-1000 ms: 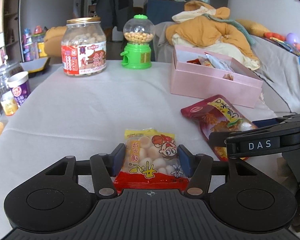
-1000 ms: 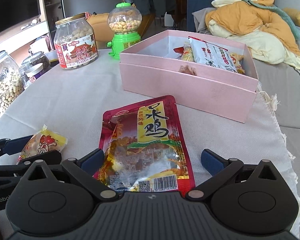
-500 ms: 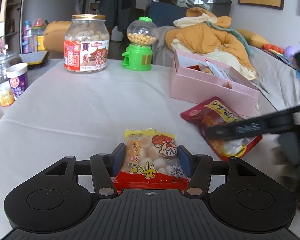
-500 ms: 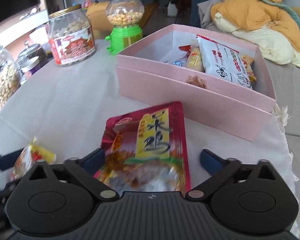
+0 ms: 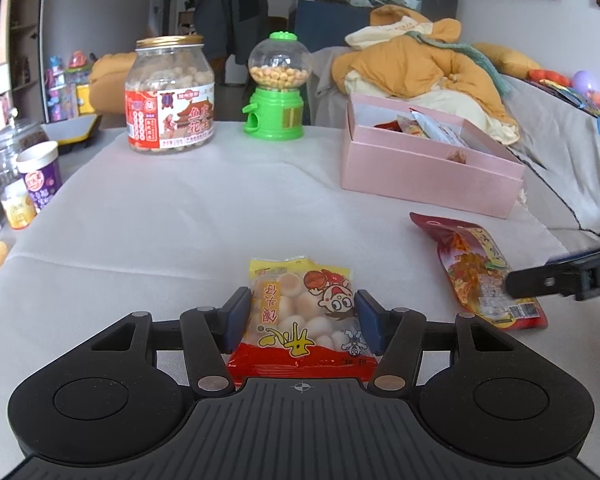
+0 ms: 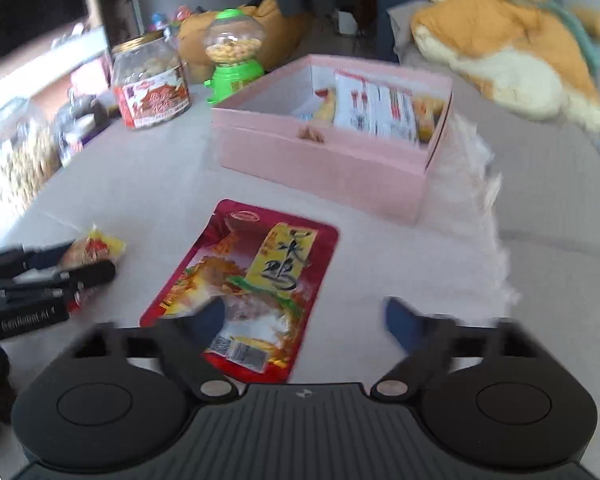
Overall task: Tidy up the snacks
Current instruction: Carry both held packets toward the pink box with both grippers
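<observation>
My left gripper (image 5: 300, 322) is shut on a small yellow and red snack packet (image 5: 300, 316), its blue pads pressing both sides; the packet rests low over the white tablecloth (image 5: 180, 216). A red chicken snack pouch (image 6: 252, 280) lies flat on the cloth, also in the left wrist view (image 5: 476, 268). My right gripper (image 6: 304, 320) is open and lifted above the pouch's near end, empty, shifted to its right. The pink box (image 6: 324, 160) with several snack packets stands beyond the pouch, also in the left wrist view (image 5: 424, 176).
A peanut jar (image 5: 170, 96) and a green candy dispenser (image 5: 278, 92) stand at the table's far side. Jars and a purple cup (image 5: 38, 176) sit at the left edge. A sofa with an orange jacket (image 5: 420, 68) lies to the right.
My right gripper has risen and swung right, away from the red pouch, which stays on the cloth. My left gripper keeps its hold on the small packet and has barely moved.
</observation>
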